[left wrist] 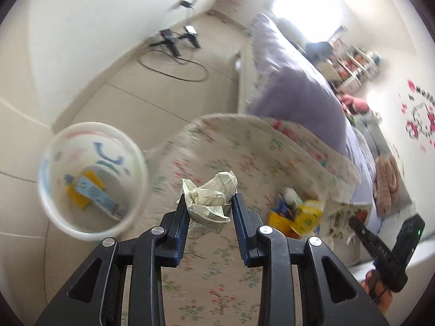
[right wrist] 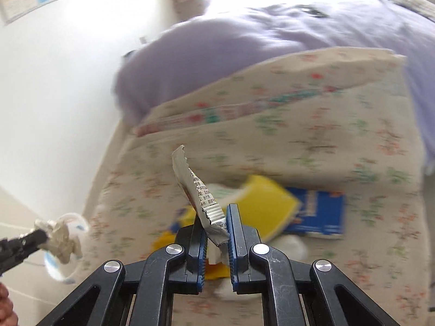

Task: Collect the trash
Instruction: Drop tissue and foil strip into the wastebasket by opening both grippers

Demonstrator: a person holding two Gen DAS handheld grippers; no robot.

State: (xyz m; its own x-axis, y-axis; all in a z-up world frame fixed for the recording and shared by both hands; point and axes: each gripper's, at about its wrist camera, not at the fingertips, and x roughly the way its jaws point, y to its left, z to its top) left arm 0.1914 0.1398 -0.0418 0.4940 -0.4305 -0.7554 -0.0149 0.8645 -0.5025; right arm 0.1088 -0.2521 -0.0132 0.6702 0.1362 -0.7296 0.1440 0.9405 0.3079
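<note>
Mid-collection. Left tongs [left wrist: 208, 202] pinch crumpled paper [left wrist: 209, 197] above the bed; bin [left wrist: 92, 180] sits to their left. Right tongs [right wrist: 216, 217] clamp a foil wrapper [right wrist: 197, 190]. Next, likely: swing both over the bin, release.

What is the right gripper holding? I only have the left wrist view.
Observer: A silver wrapper, pinched in the right gripper.
Reviewer: Whole or torn?
Observer: Its top edge is jagged, and it carries printed text.
Reviewer: What lies beyond it?
Observer: A flat blue box beside a yellow packet, on the floral bedding.
</note>
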